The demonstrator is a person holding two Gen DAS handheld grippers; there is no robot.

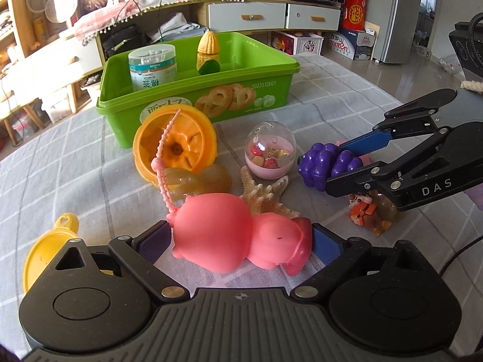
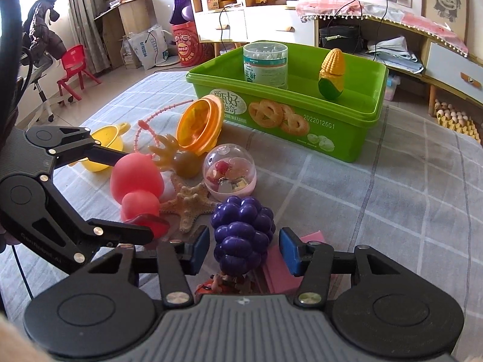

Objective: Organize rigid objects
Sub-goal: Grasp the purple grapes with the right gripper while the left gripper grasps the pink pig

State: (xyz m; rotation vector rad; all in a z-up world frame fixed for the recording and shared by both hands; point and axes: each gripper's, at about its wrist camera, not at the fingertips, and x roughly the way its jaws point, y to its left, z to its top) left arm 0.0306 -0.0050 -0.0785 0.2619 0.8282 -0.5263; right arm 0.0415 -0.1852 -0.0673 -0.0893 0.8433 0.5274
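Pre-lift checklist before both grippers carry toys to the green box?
1. Left gripper straddles the pink toy: ok.
2. Left pads pressing on the pink toy: cannot tell; they sit at its sides.
3. Right gripper around the purple grapes: ok.
4. Right pads pressing on the grapes: not ok, gaps show on both sides.
5. Green box has free floor beside the cotton swab jar and corn: ok.
6. Pink toy's beaded cord lies over the orange cup, snag risk: not ok.
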